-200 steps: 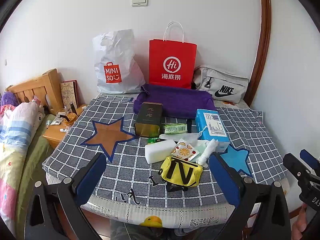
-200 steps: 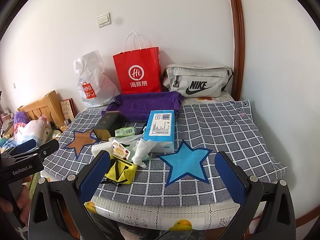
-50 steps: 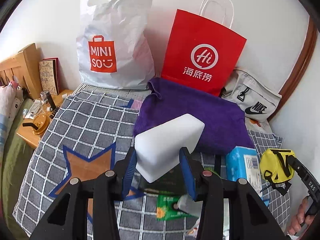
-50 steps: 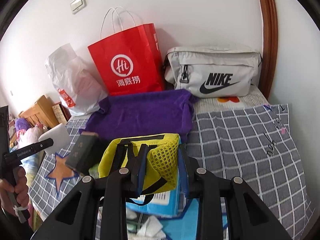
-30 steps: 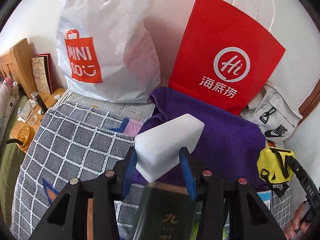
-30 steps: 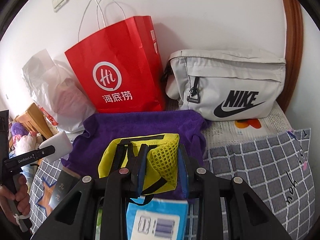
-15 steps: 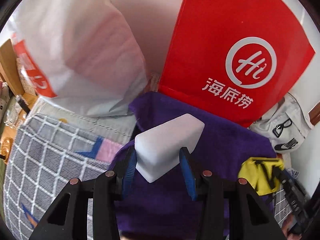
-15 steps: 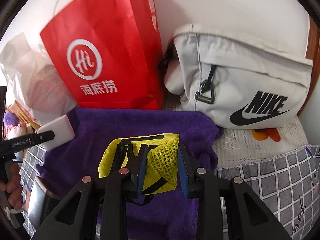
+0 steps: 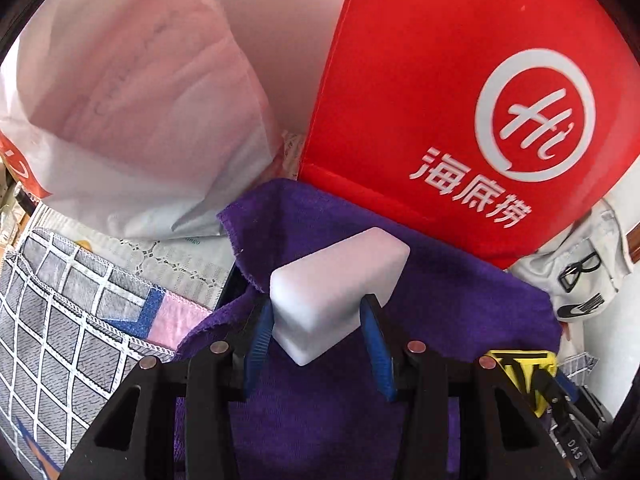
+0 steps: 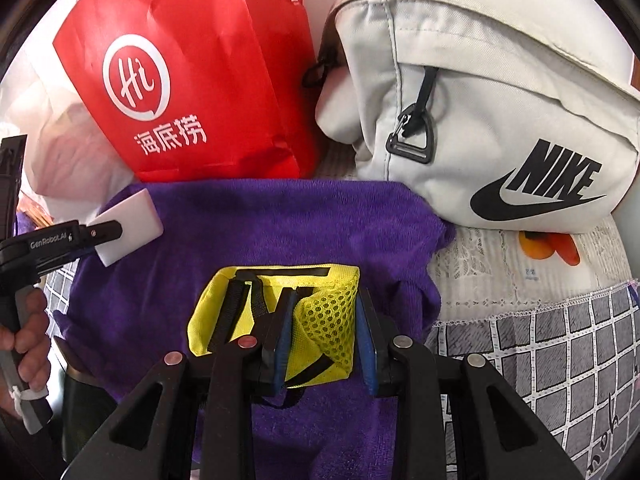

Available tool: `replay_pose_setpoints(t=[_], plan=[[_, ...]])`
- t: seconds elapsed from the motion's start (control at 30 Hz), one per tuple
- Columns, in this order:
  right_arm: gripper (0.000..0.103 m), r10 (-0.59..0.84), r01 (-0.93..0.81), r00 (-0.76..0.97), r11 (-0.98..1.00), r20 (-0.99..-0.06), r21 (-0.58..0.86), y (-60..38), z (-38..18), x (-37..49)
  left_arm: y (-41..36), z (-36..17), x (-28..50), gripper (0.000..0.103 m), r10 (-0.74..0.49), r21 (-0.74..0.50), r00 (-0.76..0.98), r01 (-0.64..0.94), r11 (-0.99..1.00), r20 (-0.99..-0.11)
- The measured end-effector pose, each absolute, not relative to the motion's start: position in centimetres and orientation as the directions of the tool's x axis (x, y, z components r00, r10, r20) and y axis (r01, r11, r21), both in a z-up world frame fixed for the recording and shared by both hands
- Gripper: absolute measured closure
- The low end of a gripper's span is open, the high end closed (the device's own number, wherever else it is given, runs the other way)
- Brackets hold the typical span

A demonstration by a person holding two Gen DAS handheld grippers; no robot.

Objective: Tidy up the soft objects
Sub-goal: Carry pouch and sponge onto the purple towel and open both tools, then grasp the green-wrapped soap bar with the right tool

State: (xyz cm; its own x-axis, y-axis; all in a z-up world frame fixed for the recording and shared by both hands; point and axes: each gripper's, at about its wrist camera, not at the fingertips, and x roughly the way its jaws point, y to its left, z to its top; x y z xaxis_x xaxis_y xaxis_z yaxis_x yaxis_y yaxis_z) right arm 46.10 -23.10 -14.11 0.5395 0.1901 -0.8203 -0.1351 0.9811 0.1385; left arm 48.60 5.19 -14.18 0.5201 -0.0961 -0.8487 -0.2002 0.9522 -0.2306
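Observation:
My left gripper (image 9: 318, 320) is shut on a white foam sponge block (image 9: 340, 284), held just above the left part of the purple towel (image 9: 460, 304). The same sponge (image 10: 128, 226) shows at the left of the right wrist view, over the towel's (image 10: 260, 232) left edge. My right gripper (image 10: 324, 328) is shut on a yellow mesh pouch (image 10: 328, 320) with black straps, low over the towel's middle. In the left wrist view the pouch (image 9: 520, 364) peeks in at the lower right.
A red paper bag (image 9: 460, 100) and a white plastic bag (image 9: 132, 112) stand against the wall behind the towel. A grey Nike waist bag (image 10: 500, 120) lies to the right. A grey checked cloth (image 10: 560, 360) covers the bed. A hand (image 10: 24, 340) holds the left gripper's handle.
Both grippers moved forward and down toward the purple towel, each keeping its hold. The bags at the wall now loom larger; the tin and blue pack have dropped out of view.

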Motion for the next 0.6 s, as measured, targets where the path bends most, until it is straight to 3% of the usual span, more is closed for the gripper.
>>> replay_pose_setpoints(t=[0.17, 0.27, 0.4, 0.6], plan=[[0.069, 0.204, -0.139, 0.531, 0.978, -0.822, 0.153, -23.1, -14.4, 46.2, 5.1, -14.3, 48.7, 0.056, -0.096, -0.22, 0.506, -0.192, 0.956, -0.857], [0.054, 0.224, -0.136, 0.53, 0.975, -0.818, 0.179, -23.4, -14.1, 46.0, 4.6, -14.3, 48.6, 0.051, -0.089, -0.194, 0.484, -0.173, 0.966, -0.871], [0.044, 0.244, -0.154, 0.563, 0.97, -0.789, 0.19, -23.1, -12.7, 45.0, 4.2, -13.6, 47.4, 0.041, -0.066, -0.168, 0.497, -0.164, 0.972, -0.865], [0.042, 0.183, -0.173, 0.63, 0.981, -0.755, 0.094, -22.0, -10.5, 42.7, 4.0, -12.2, 45.1, 0.041, -0.021, -0.115, 0.509, -0.154, 0.981, -0.86]])
